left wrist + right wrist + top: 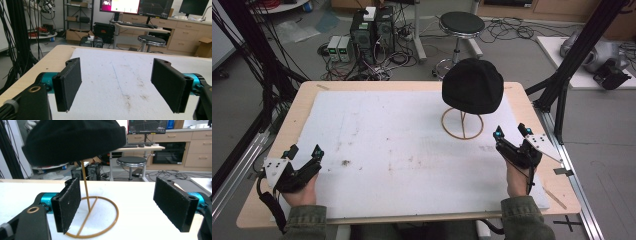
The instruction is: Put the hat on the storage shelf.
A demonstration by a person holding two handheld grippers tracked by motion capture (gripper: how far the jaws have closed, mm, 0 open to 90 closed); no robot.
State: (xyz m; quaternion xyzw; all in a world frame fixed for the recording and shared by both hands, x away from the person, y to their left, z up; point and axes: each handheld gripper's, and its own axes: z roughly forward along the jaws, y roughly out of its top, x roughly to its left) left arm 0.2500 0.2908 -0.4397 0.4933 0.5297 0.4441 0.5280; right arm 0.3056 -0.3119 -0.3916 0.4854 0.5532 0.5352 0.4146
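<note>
- High view: black beanie [473, 91] sits on a thin wooden-coloured stand [462, 125] at the far right of the white mat [377, 145]. Judged from this, the work with the hat has not begun: it still rests fully on the stand, untouched.
- High view: right gripper [512, 132] lies near the stand's ring base, just to its right and on the person's side, jaws spread, nothing between them. Left gripper [305, 151] rests at the mat's near left corner, well apart from the hat, jaws also spread and empty.
- High view: no readable writing; the boxes on the floor beyond the table [307, 100] are too small to make out any label.
- Left gripper view: both black jaws stand wide apart over bare, lightly stained mat. Nothing pinched. A monitor [120, 5] at the back shows a bright window, text too small to read. No brand marks legible.
- Right gripper view: jaws wide apart, empty. The beanie hangs high ahead, its stand pole rising from the ring base just beyond the left jaw; jaws not touching either.
- Right gripper view: a screen behind shows a dark graphic; no legible writing.
- What is left, by my judgement: the whole approach, grasp and handling of the hat.
</note>
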